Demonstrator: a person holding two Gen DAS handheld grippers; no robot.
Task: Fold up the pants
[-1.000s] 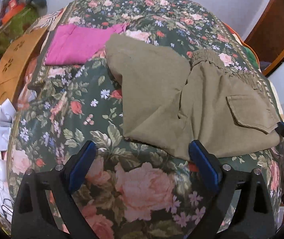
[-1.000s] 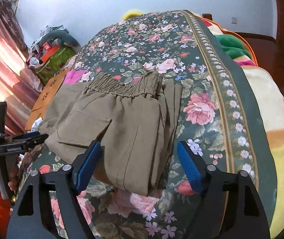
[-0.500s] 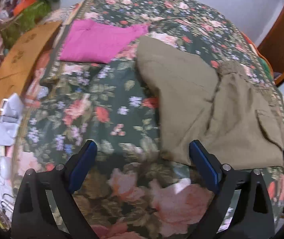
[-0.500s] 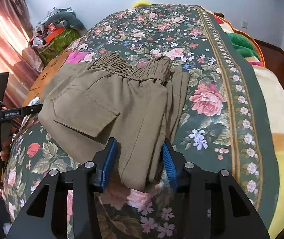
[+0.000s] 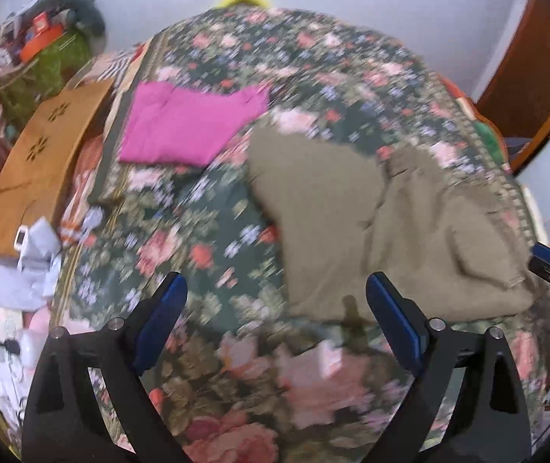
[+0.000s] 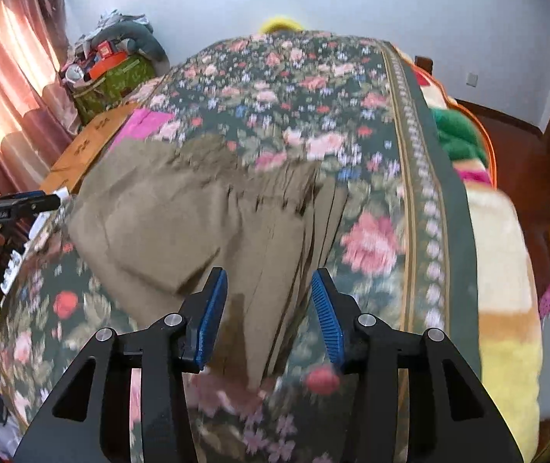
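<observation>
Right gripper (image 6: 269, 314) narrowed around khaki pants (image 6: 197, 227); left gripper (image 5: 275, 320) wide.

folded pants (image 5: 390, 231) on a bedspread (image 5: 213, 254), a second folded garment (image 5: 190, 127) behind them to the left, a cardboard box (image 5: 43, 154) beside the bed's left edge

Black right gripper (image 6: 269, 316), blue ribbed pads (image 6: 210, 318)

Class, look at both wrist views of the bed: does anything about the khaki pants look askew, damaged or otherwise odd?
Nothing looks damaged. The pants lie folded on the floral bedspread, but unevenly: the folded-over leg sits skewed across the body, and the stacked edges near the right claw fan out rather than line up. Both views are blurred, so fine detail is unclear.
</observation>
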